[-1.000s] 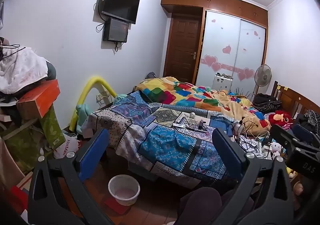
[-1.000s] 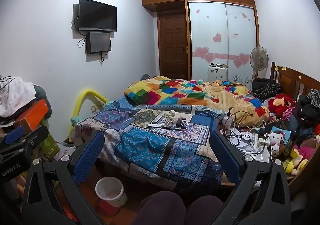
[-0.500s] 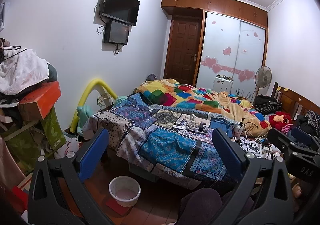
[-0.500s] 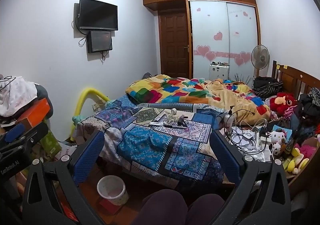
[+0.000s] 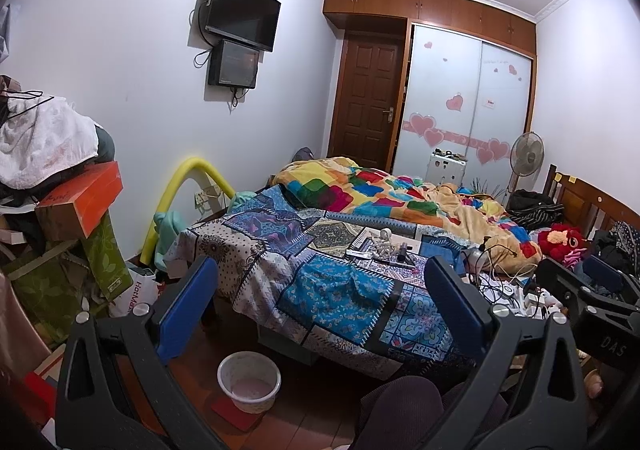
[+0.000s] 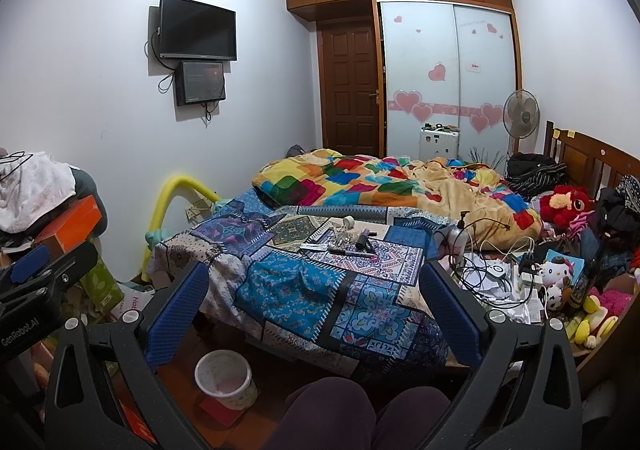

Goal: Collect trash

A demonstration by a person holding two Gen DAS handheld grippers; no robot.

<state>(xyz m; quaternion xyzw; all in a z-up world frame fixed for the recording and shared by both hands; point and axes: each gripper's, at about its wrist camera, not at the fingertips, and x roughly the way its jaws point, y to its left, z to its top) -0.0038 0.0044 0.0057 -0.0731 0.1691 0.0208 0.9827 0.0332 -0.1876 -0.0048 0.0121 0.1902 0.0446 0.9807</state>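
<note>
A small white waste bin (image 5: 249, 381) stands on the wooden floor at the foot of the bed; it also shows in the right wrist view (image 6: 225, 379). Small loose items (image 5: 383, 248), crumpled white bits, a pen and a dark tube, lie on the patchwork bedspread; they show in the right wrist view (image 6: 352, 238) too. My left gripper (image 5: 320, 306) is open and empty, held well short of the bed. My right gripper (image 6: 316, 310) is open and empty, beside it at about the same height.
A bed (image 6: 320, 290) with a colourful quilt (image 6: 380, 182) fills the middle. Cables, chargers and plush toys (image 6: 532, 274) crowd its right side. Boxes and clothes (image 5: 60, 210) pile up on the left. A yellow foam tube (image 5: 180, 190) leans on the wall. A fan (image 6: 520, 118) stands near the wardrobe.
Both grippers have drifted slightly; the view has shifted a little. Both stay open and empty. Nothing on the bed has moved.
</note>
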